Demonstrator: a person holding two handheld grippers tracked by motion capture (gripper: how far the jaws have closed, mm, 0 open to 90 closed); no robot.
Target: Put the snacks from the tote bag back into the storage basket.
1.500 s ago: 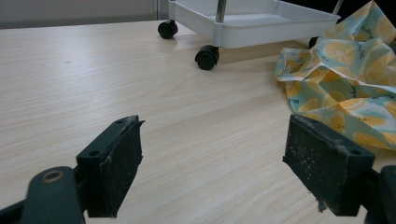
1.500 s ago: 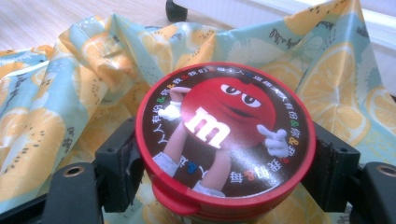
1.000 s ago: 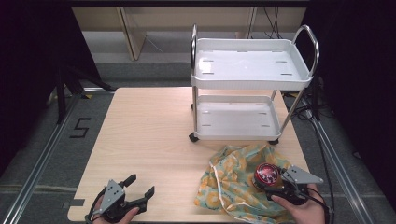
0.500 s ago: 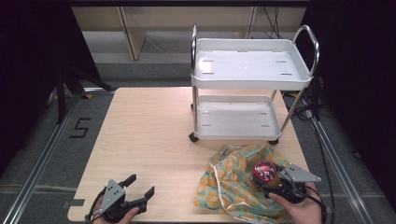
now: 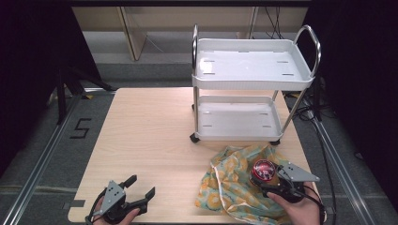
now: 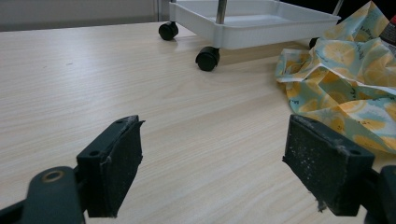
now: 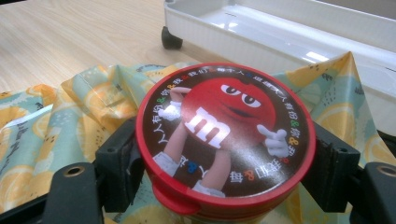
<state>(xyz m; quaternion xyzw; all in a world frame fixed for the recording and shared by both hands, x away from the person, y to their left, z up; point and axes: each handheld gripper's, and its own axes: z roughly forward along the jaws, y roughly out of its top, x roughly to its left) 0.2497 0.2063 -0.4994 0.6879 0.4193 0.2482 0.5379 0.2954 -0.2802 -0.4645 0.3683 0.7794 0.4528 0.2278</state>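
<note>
Gripping a red-lidded tub (image 7: 226,140) over the bag (image 5: 234,183), right tool (image 5: 268,177) (left tool (image 5: 139,186) gapes); cart (image 5: 253,70) trays bare.

One cart (image 5: 253,75), one candy tub (image 5: 264,170), one cloth (image 5: 234,180), two claws: left claw (image 5: 139,187), right claw (image 5: 266,179).

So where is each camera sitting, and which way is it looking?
High view: above the person's side, looking forward and down on the table and cart; both hands hold grippers at the bottom.
Left gripper view: rides the left hand-held gripper, low over the table, facing the cart's wheels and yellow cloth; its jaws are open.
Right gripper view: rides the right hand-held gripper, its jaws clamping the red-lidded candy tub.
All three share cloth and cart.
</note>
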